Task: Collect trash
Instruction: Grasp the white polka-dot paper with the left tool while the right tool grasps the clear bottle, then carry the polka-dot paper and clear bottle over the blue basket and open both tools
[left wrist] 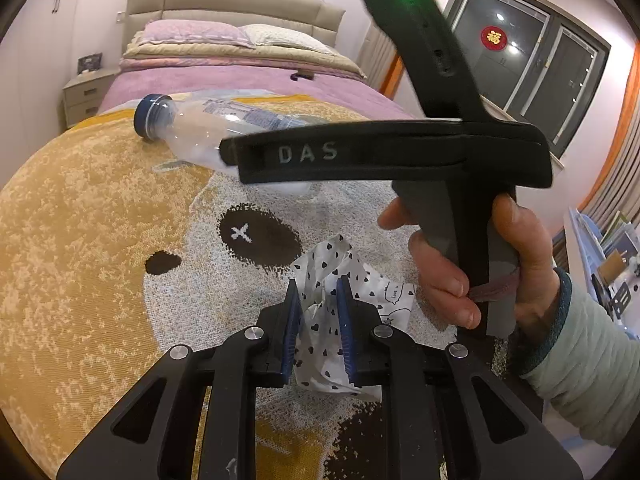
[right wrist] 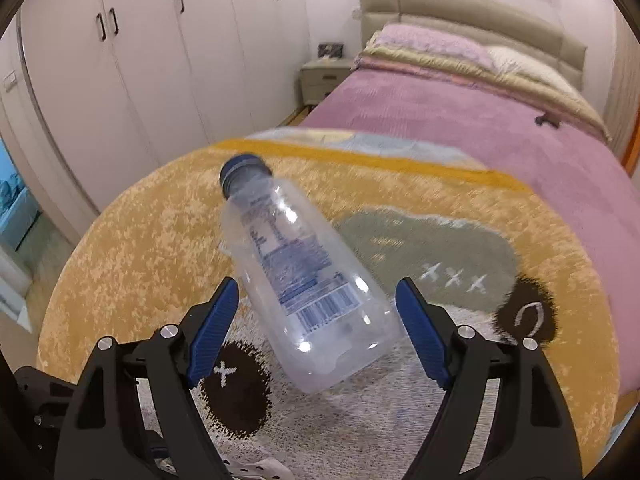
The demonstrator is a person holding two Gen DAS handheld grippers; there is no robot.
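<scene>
Left gripper [left wrist: 318,286] pinches wrapper [left wrist: 352,304]; bottle's barcode [right wrist: 326,308] only right view

Count on yellow bear-pattern blanket [right wrist: 120,264]: one clear plastic bottle with blue cap [right wrist: 304,280], at 12 o'clock; one crumpled white heart-print paper [left wrist: 324,316], at 6 o'clock. Two blue-padded grippers.
</scene>
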